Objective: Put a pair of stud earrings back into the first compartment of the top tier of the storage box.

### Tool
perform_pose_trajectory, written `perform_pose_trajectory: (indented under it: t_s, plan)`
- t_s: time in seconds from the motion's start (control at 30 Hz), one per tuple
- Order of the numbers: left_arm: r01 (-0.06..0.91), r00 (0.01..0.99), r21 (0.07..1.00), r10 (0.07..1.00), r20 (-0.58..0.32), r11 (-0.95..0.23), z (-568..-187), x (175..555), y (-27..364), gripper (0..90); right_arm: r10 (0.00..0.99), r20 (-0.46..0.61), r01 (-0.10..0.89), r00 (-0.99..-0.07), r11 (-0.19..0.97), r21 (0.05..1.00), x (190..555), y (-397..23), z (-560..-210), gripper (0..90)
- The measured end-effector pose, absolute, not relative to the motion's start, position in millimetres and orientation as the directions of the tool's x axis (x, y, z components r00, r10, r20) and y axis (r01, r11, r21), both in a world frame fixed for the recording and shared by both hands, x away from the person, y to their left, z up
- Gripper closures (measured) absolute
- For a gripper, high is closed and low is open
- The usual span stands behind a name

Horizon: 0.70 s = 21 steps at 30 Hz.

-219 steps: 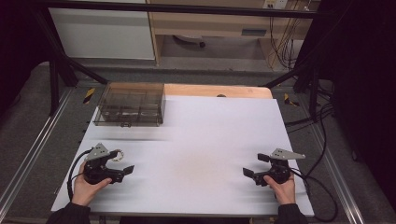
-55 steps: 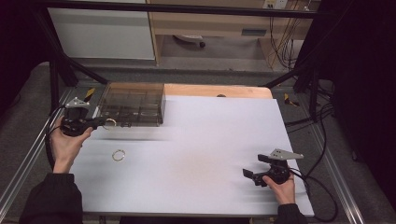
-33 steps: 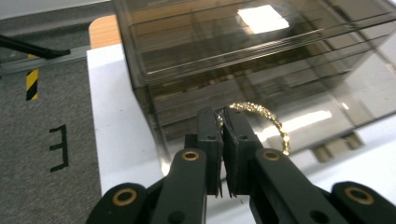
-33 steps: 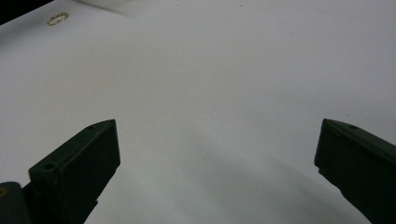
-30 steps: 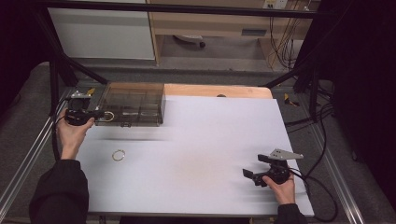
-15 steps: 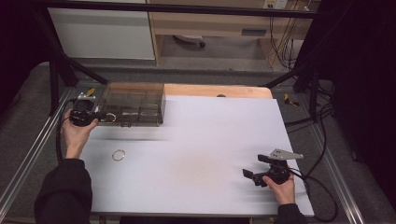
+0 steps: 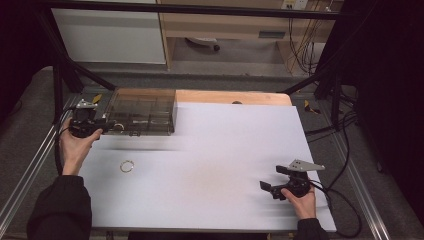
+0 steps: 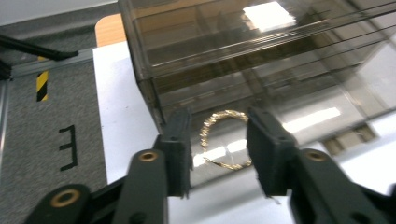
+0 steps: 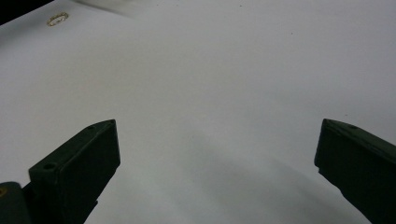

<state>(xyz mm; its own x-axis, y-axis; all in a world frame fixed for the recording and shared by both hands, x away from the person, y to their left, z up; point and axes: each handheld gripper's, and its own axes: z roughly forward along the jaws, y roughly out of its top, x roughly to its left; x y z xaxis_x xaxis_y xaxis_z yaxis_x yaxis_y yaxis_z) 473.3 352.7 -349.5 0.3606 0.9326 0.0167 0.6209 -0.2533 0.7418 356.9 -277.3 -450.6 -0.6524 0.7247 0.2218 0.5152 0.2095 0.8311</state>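
Note:
A smoked clear compartment box point(image 7: 145, 110) stands at the table's far left. My left gripper point(image 7: 107, 125) is at its left end. Seen from the left gripper view, the box point(image 8: 261, 51) rises just beyond the gripper point(image 8: 218, 140), whose jaws have just been opening. A gold chain ring point(image 8: 224, 140) lies between them, and neither pad touches it. It rests on a glossy clear surface at the box's foot; whether that is a drawer I cannot tell. A second gold ring point(image 7: 127, 165) point(image 9: 57, 19) lies on the white table. My right gripper point(image 7: 267, 187) point(image 9: 217, 154) rests open near the front right, with nothing between its jaws.
The white tabletop point(image 7: 225, 150) has a wooden strip point(image 7: 230, 97) along its far edge. Metal rails point(image 7: 30, 165) and black frame legs flank the table. A cable point(image 7: 340, 210) trails from the right gripper off the front right corner.
The left hand went from the table's front left up to the box, and in the last second it shifted slightly nearer. A ring now lies on the table. The right hand is still.

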Motion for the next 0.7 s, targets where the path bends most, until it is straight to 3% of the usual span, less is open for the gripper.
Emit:
perform_pose_trajectory:
  t_s: [0.53, 0.7]
  plan:
    - [0.595, 0.409, 0.761, 0.912, -0.012, -0.257, -364.5, 423.8, 352.1, 24.3, 0.726, 0.224, 0.518, -0.651, 0.208, 0.83, 357.0, -276.8, -450.9, 0.7]
    - [0.595, 0.422, 0.758, 0.906, -0.01, -0.269, -371.9, 416.3, 348.2, 17.8, 0.726, 0.223, 0.518, -0.65, 0.209, 0.829, 357.1, -276.5, -451.3, 0.7]
